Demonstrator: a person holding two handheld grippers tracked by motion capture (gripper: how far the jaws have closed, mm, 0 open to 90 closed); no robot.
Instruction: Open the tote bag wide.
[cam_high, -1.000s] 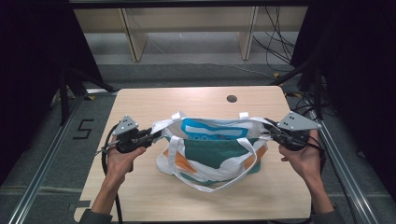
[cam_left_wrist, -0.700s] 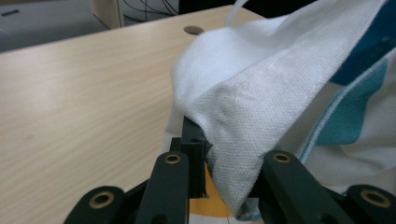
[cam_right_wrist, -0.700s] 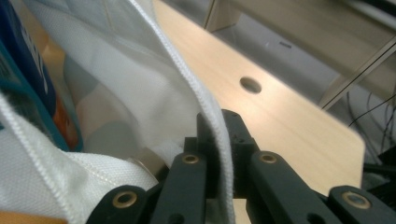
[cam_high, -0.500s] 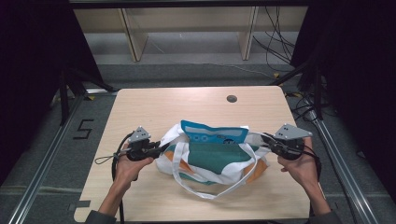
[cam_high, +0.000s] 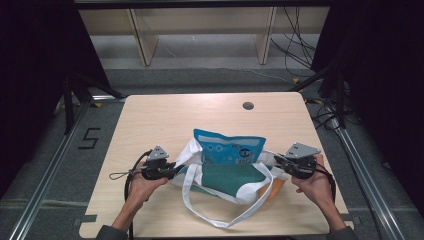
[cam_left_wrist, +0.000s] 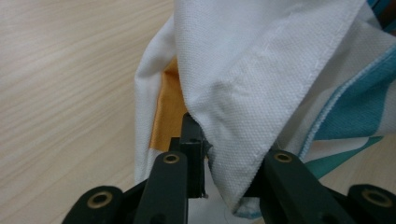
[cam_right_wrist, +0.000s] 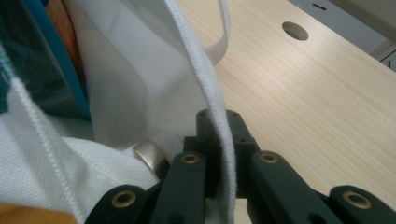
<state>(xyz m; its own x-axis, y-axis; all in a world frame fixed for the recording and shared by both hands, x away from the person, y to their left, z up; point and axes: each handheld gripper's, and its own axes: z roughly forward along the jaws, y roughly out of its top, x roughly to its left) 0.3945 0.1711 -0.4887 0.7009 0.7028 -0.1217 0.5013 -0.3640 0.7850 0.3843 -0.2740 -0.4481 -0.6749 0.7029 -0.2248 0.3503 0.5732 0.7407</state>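
A white, teal and orange tote bag (cam_high: 225, 179) lies on the wooden table (cam_high: 160, 120). A blue packet (cam_high: 227, 147) sticks up out of its mouth. My left gripper (cam_high: 176, 170) is shut on the bag's left white edge. In the left gripper view the jaws (cam_left_wrist: 208, 156) pinch white fabric (cam_left_wrist: 243, 93), with orange lining beside it. My right gripper (cam_high: 276, 161) is shut on the bag's right edge. In the right gripper view a white hem (cam_right_wrist: 210, 93) runs between the closed jaws (cam_right_wrist: 222, 135). A white strap loop (cam_high: 227, 220) trails toward the front edge.
A round cable hole (cam_high: 248, 105) sits at the table's far side, also seen in the right gripper view as a hole (cam_right_wrist: 295, 31). Wooden shelving (cam_high: 200, 30) stands behind. Cables (cam_high: 300, 45) lie on the floor at the right, and a "5" mark (cam_high: 89, 138) at the left.
Both hands have come down and toward the front edge with the bag between them. The bag now sags flat on the table and the blue packet stands out of it.
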